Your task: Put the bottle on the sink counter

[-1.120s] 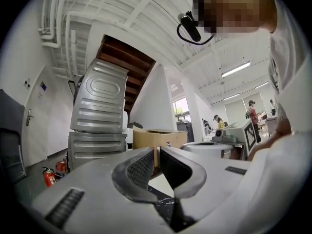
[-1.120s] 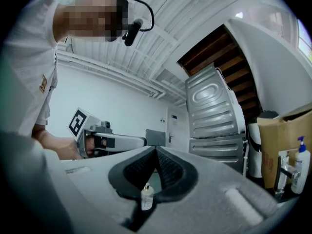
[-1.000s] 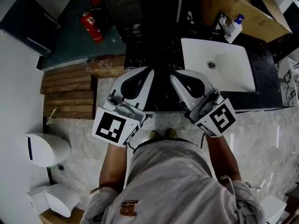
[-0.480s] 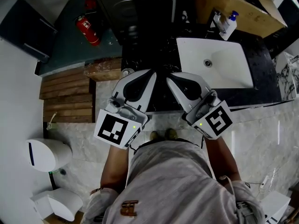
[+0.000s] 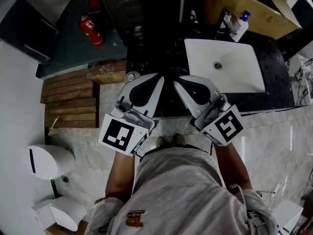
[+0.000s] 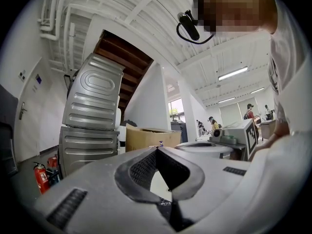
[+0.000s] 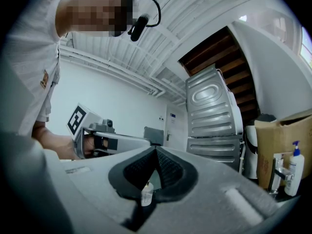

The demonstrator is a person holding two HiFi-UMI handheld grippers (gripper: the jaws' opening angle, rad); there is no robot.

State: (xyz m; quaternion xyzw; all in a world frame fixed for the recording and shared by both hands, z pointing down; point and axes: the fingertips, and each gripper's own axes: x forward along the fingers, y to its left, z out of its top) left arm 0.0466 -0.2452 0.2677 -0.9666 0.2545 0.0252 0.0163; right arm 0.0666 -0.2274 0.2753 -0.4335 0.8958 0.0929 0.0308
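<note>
Black counter (image 5: 161,58) carried a white basin (image 5: 234,77) at right; a red extinguisher (image 5: 91,29) stood far left; left gripper (image 5: 158,75) and right gripper (image 5: 176,80) sat closed, empty

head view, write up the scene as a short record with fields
left tongs: shut, empty, tips over the dark counter
right tongs: shut, tips meeting
small clear bottle: upright, showing through the gap below the right tongs' tips
basin: white, set in the counter
pump bottle: behind the basin, blue top
fire extinguisher: red, on the floor at far left
</note>
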